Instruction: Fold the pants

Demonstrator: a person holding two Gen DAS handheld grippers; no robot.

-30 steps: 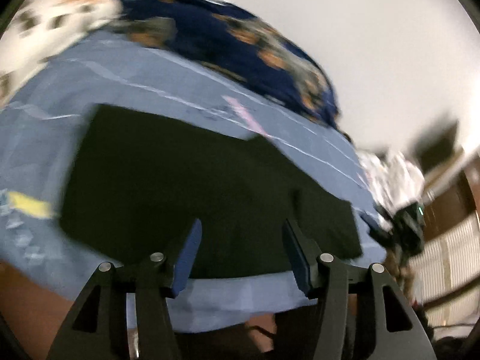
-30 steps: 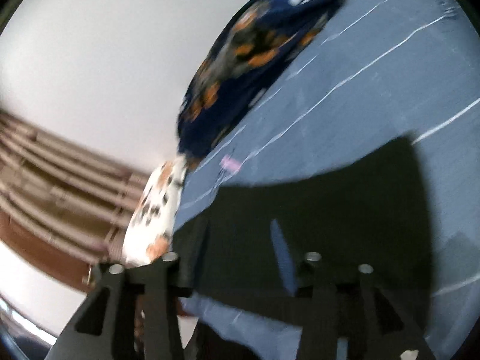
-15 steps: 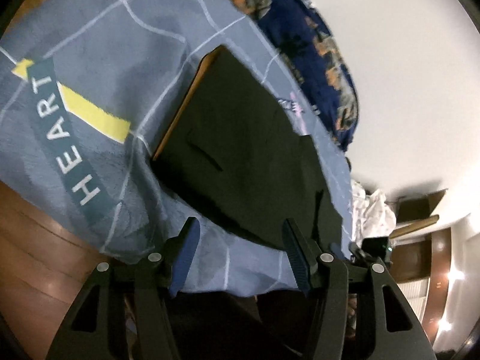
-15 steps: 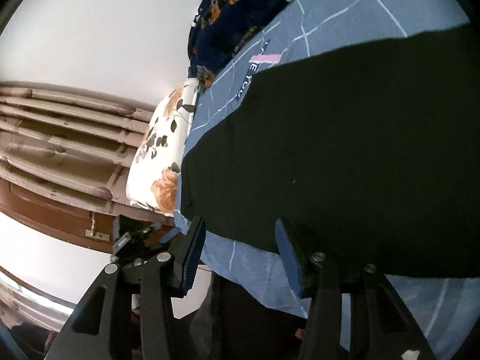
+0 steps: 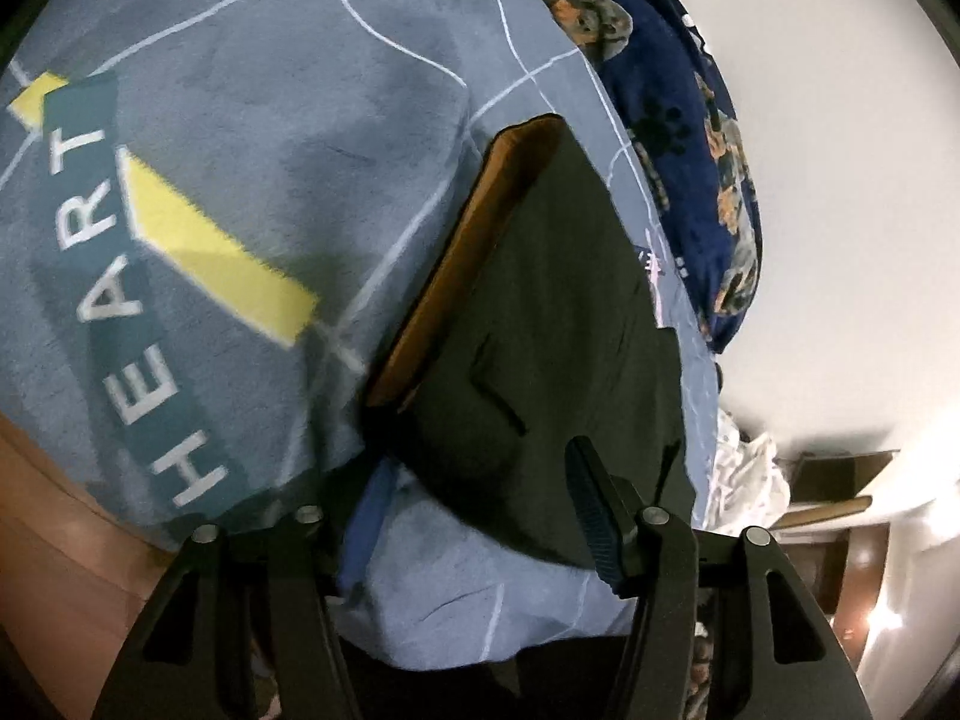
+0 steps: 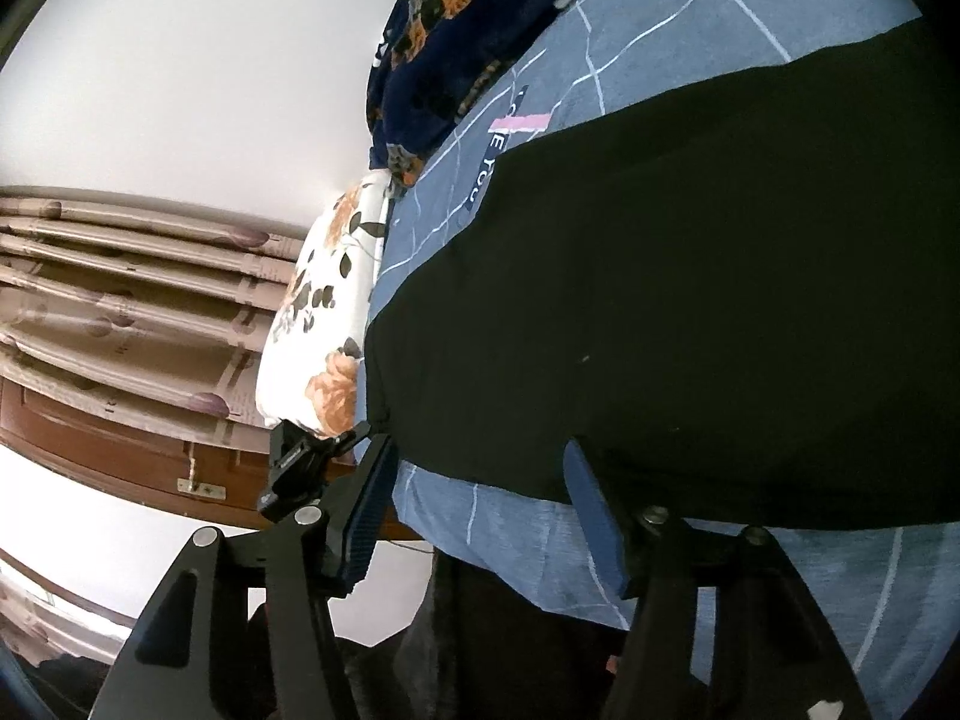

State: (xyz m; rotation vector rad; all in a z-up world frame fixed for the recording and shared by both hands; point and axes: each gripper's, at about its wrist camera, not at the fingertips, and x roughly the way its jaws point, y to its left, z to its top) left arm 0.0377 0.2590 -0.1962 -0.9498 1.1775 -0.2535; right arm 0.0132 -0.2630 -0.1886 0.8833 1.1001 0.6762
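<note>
Both claws hang over the near edge of a grey-blue bedsheet (image 5: 252, 168) printed with white lines, where the black fabric pants (image 5: 558, 324) lie spread flat just ahead of their tips. The left gripper (image 5: 480, 516) has just been opening; its jaws stand apart at the pants' near corner, pinching nothing. The right gripper (image 6: 480, 510) has just been opening too, straddling the pants' near hem (image 6: 492, 468) without pressing it, a floral white pillow (image 6: 327, 324) beyond its left finger.
</note>
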